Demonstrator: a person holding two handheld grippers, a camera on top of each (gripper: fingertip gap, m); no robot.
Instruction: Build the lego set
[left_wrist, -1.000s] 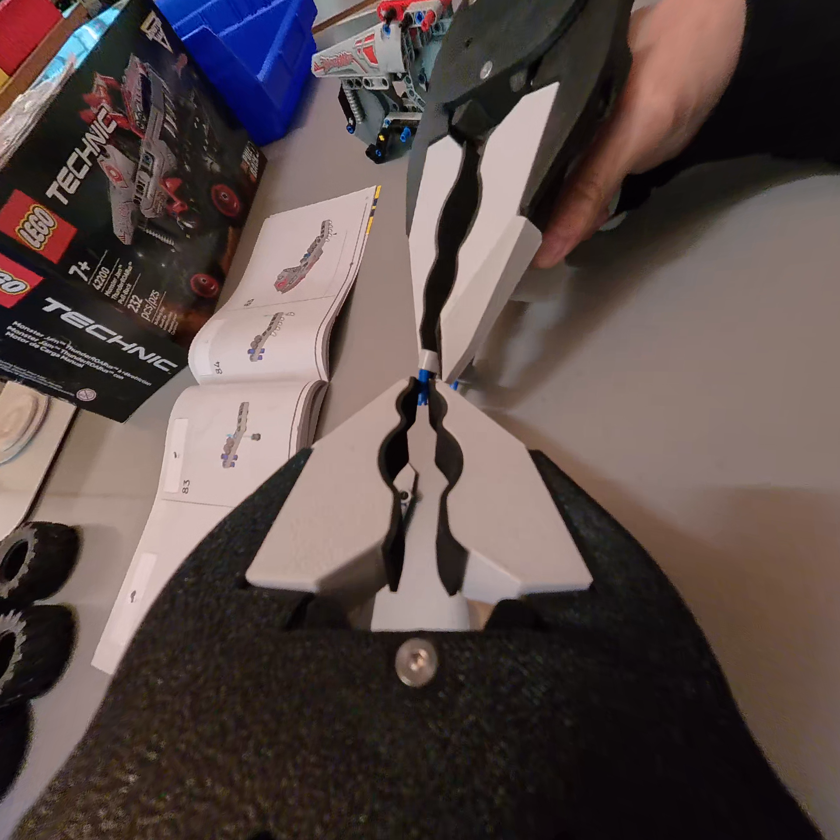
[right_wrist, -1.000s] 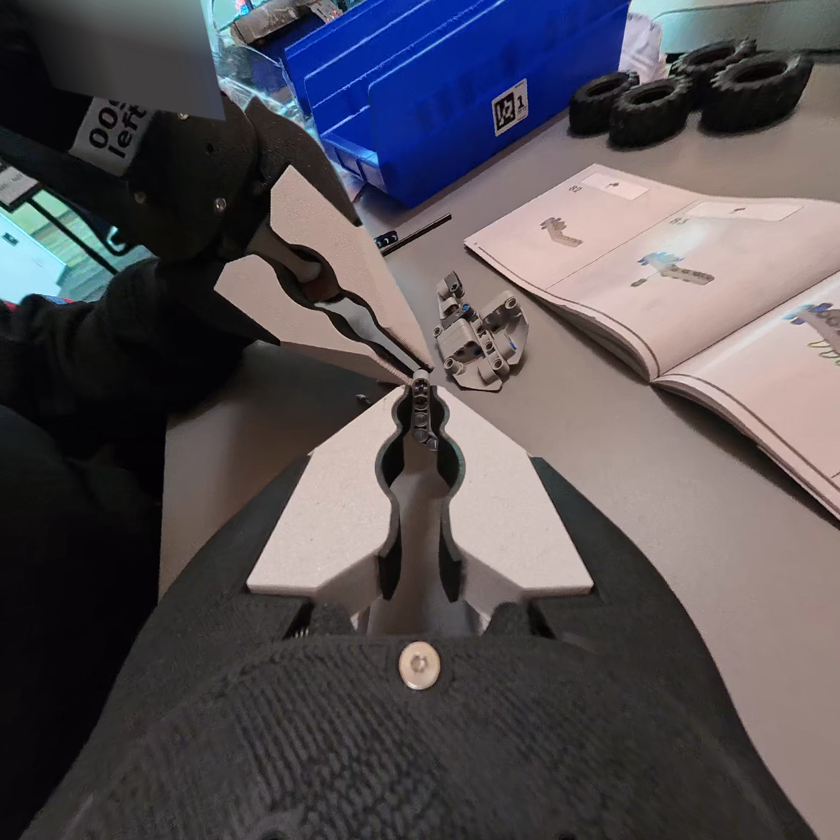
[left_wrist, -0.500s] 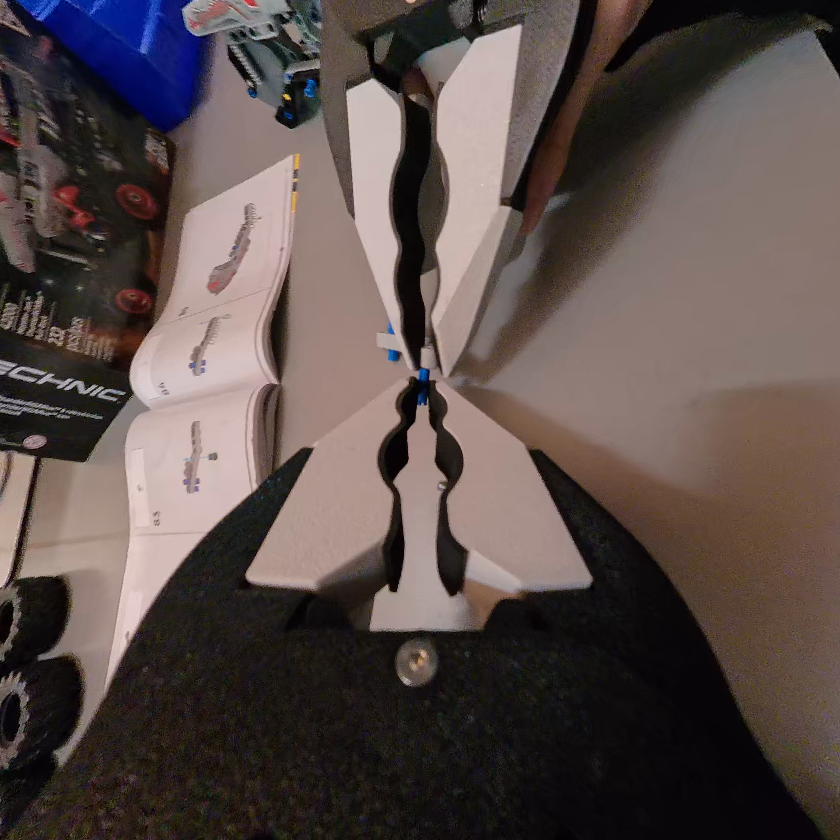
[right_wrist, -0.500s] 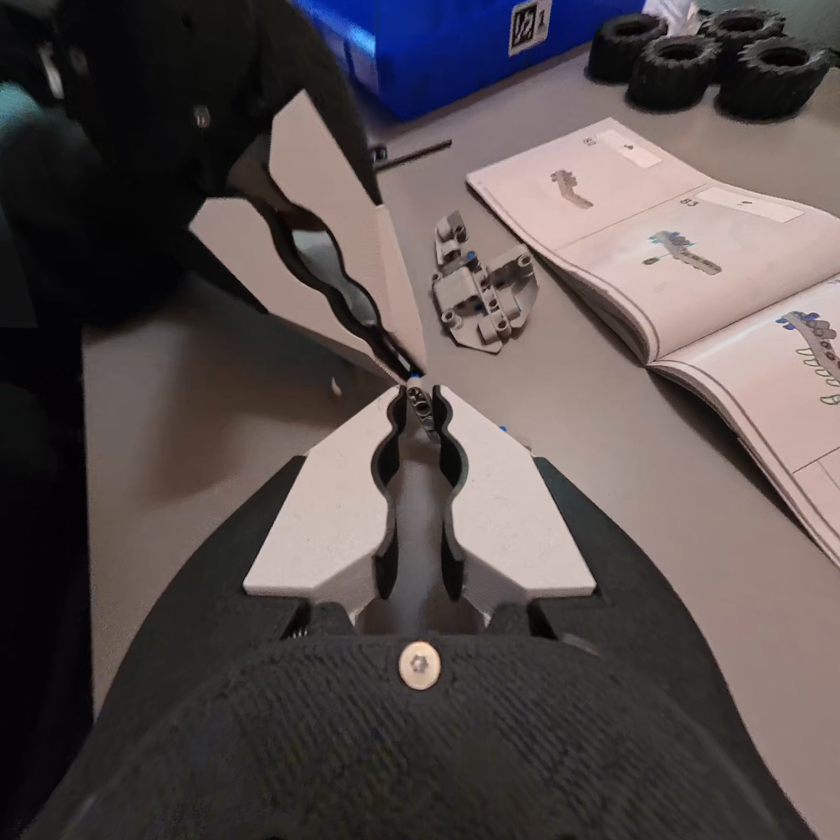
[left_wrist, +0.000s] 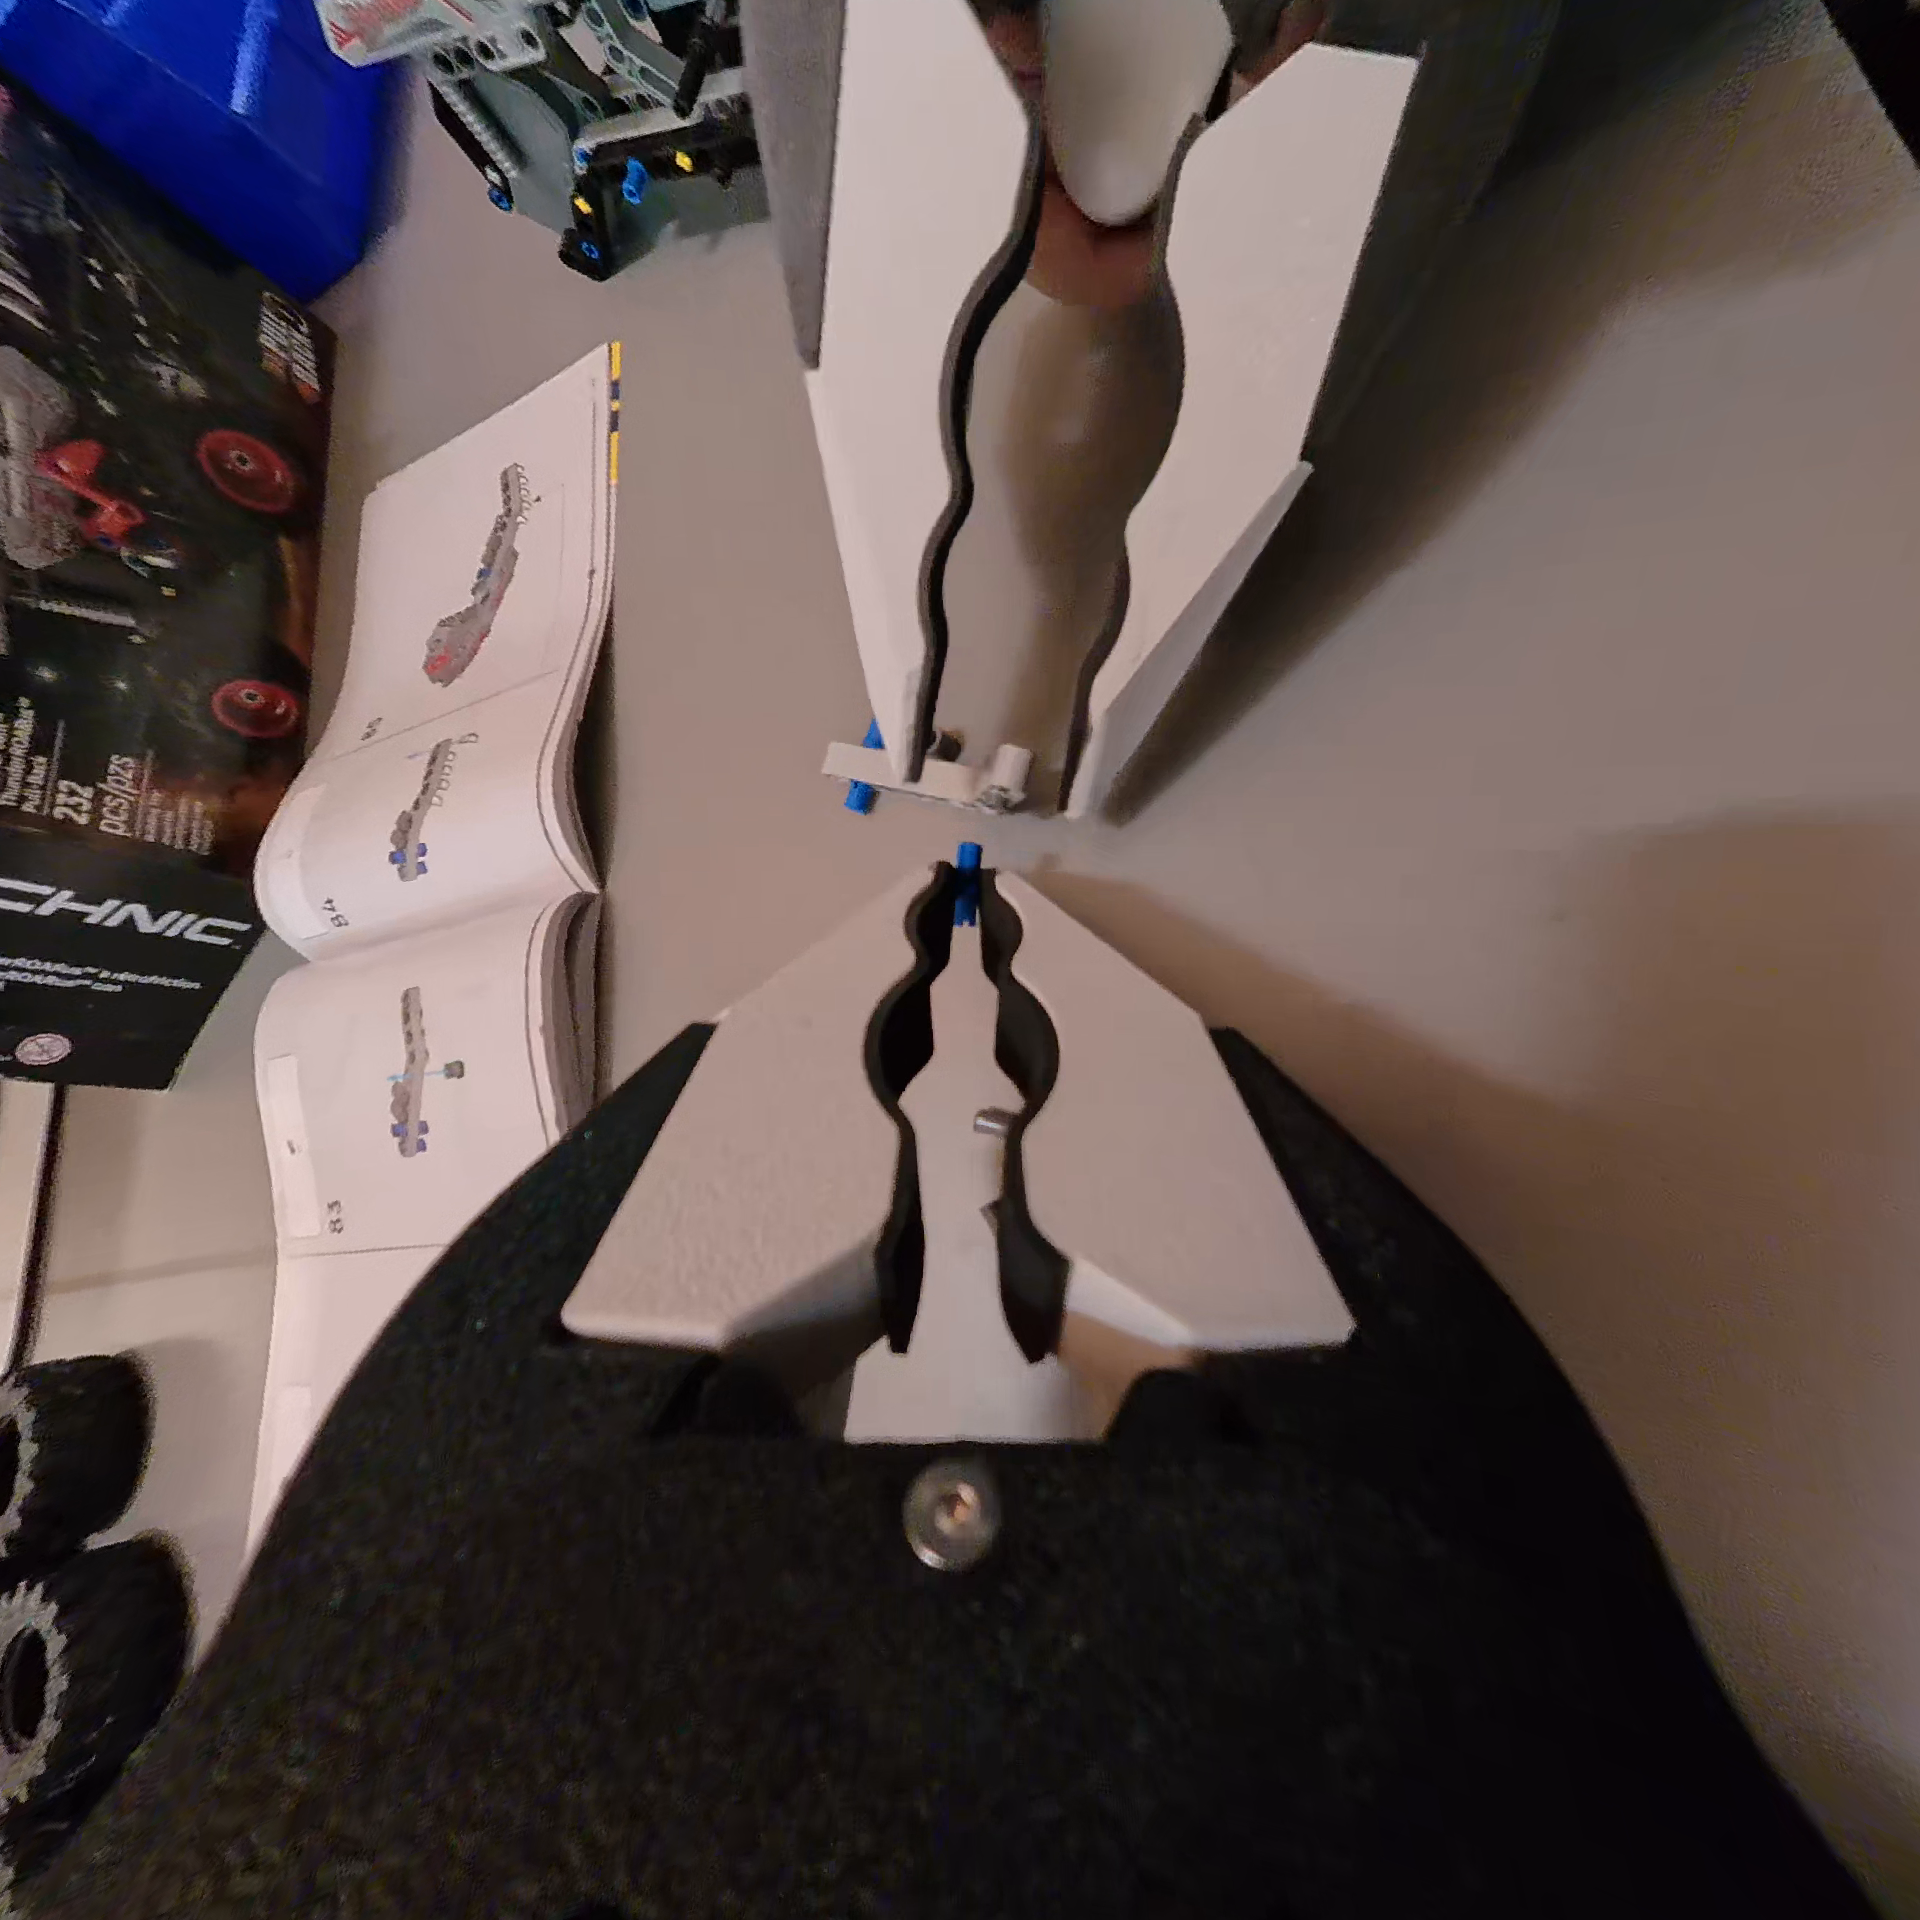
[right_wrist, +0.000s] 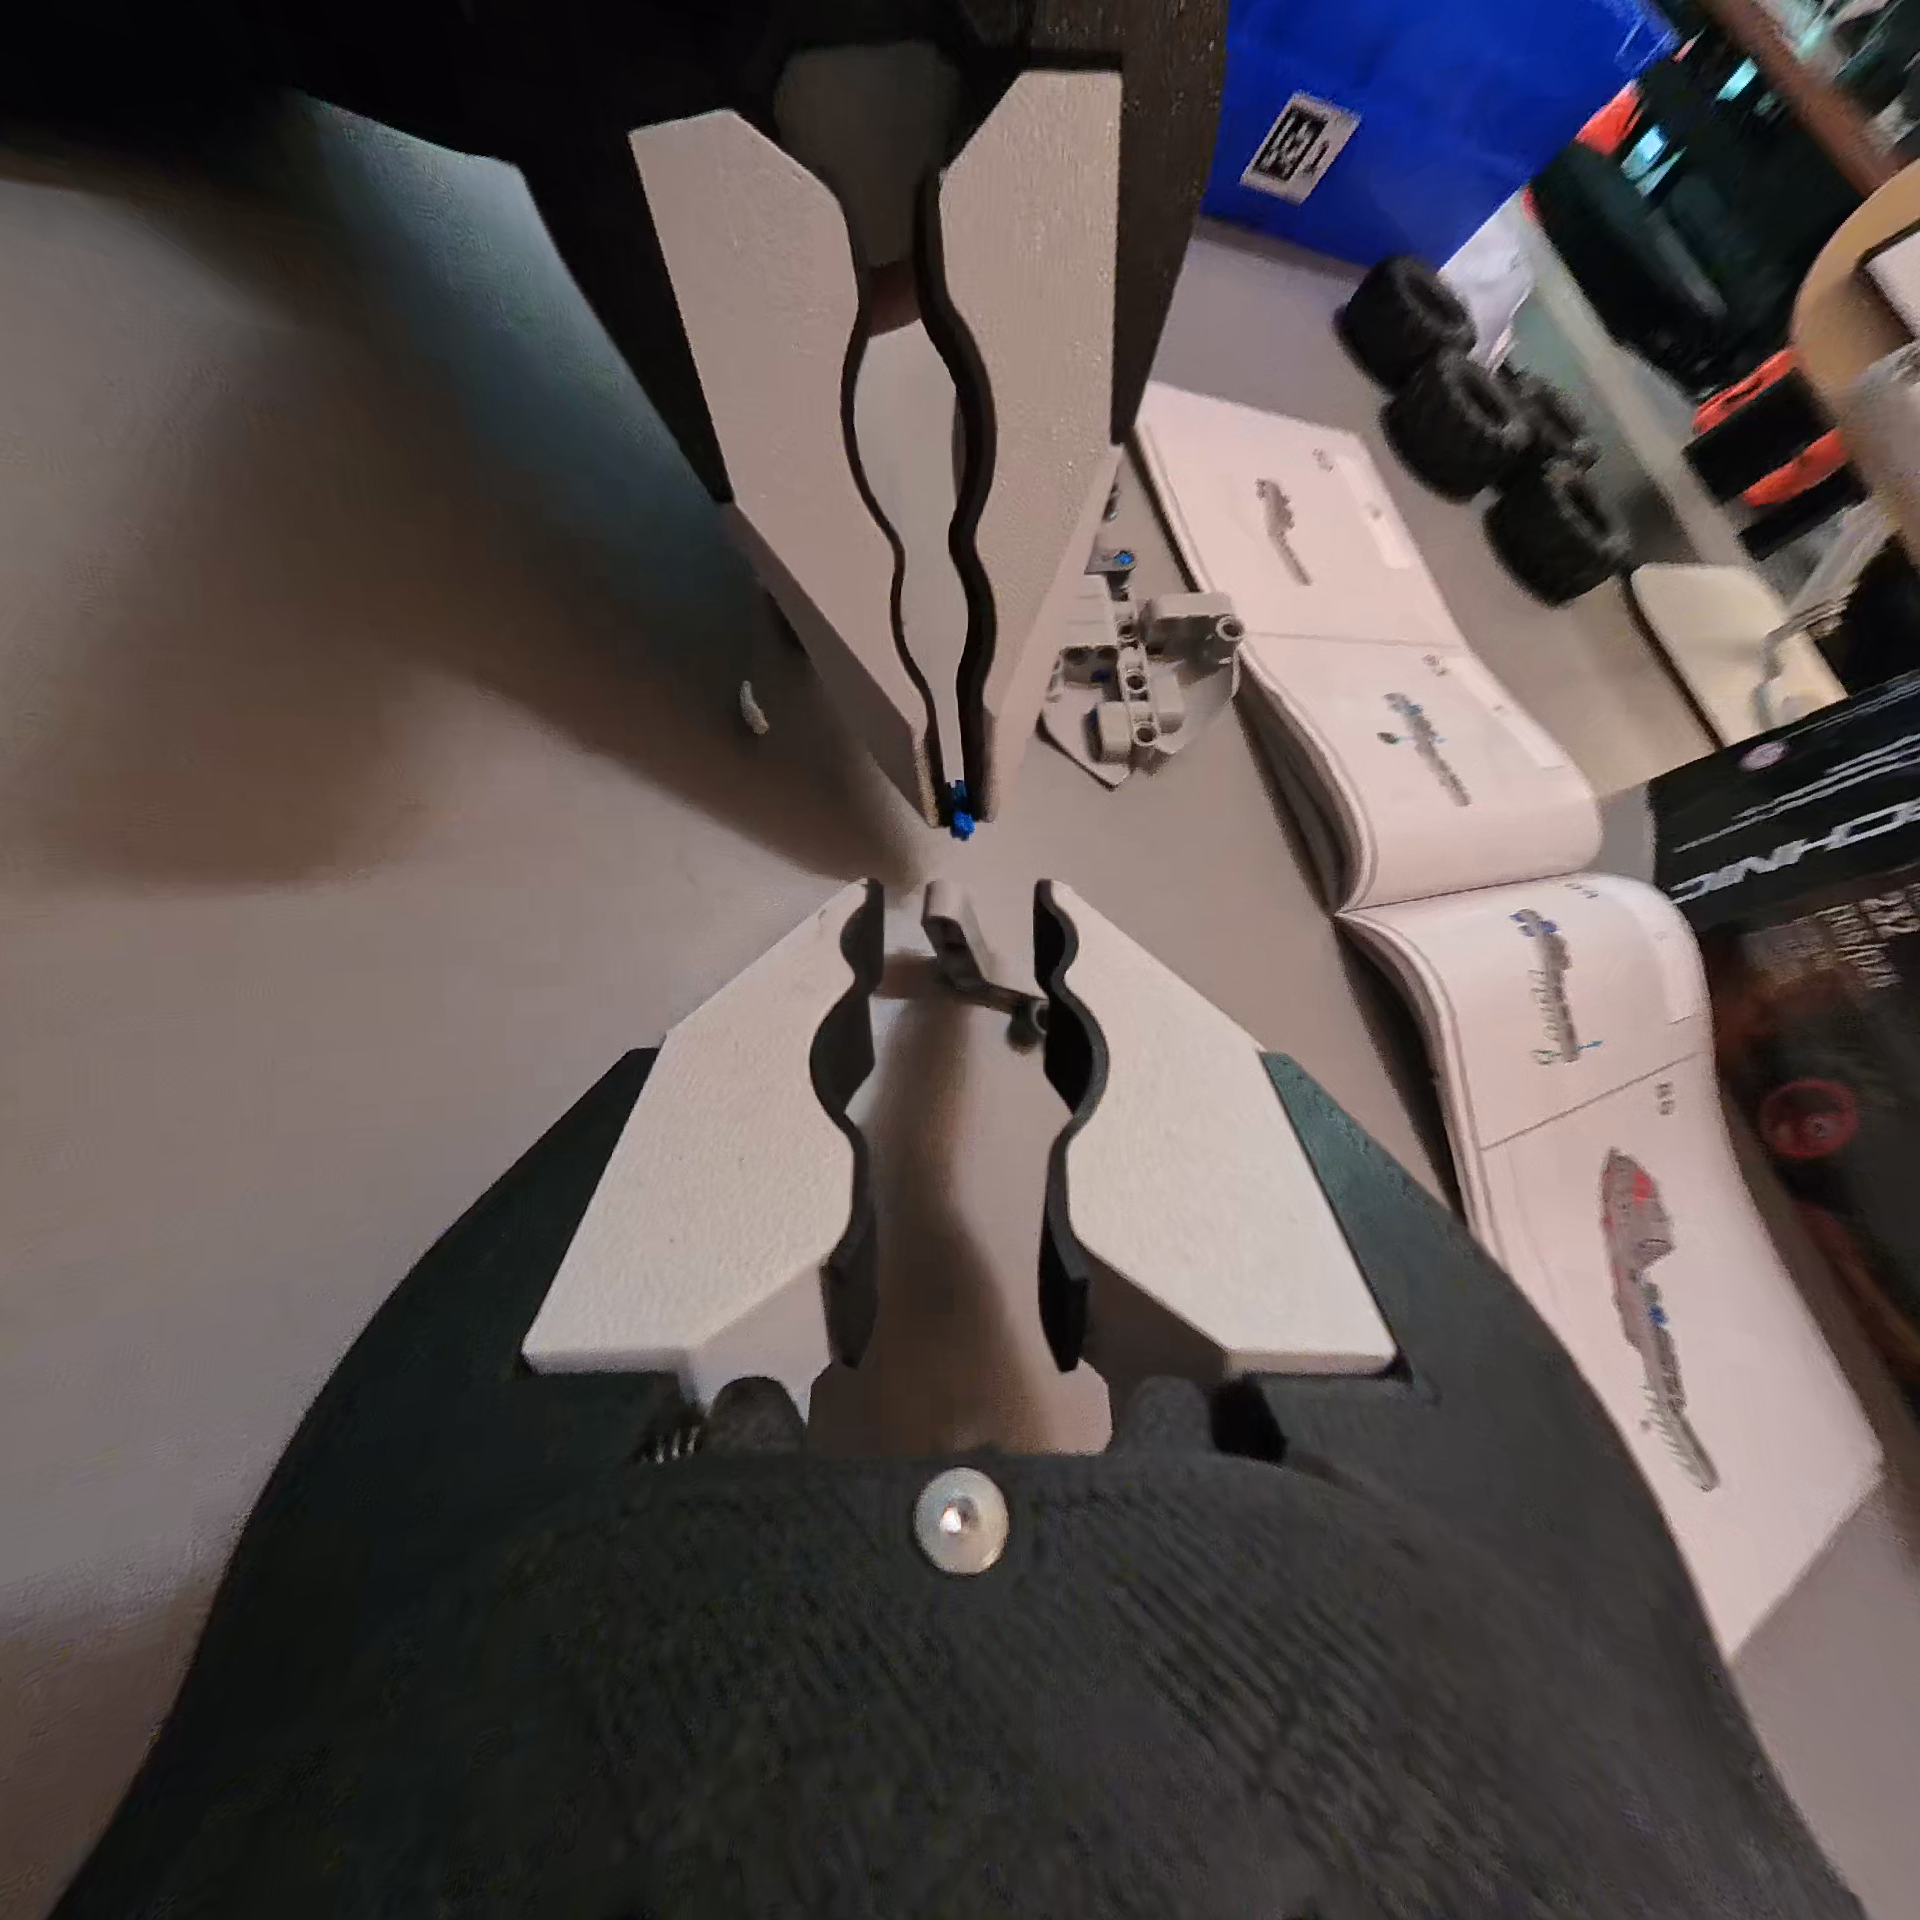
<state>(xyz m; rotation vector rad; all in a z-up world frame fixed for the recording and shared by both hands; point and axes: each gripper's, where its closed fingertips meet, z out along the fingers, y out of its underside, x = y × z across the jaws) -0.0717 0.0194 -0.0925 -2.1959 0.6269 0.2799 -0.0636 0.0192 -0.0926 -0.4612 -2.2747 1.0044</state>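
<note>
The two grippers are meeting tip to tip, the left gripper (left_wrist: 966, 883) nearly touching the right gripper (left_wrist: 987, 790), so almost no gap is remaining between them. To the right gripper's right in its own view, a grey lego assembly (right_wrist: 1143, 686) and the open instruction booklet (right_wrist: 1455, 831) are crowding the table, with black tyres (right_wrist: 1486, 436) and a blue bin (right_wrist: 1403, 114) blocking farther back. On the opposite side, bare grey tabletop (right_wrist: 364, 831) is lying free.
</note>
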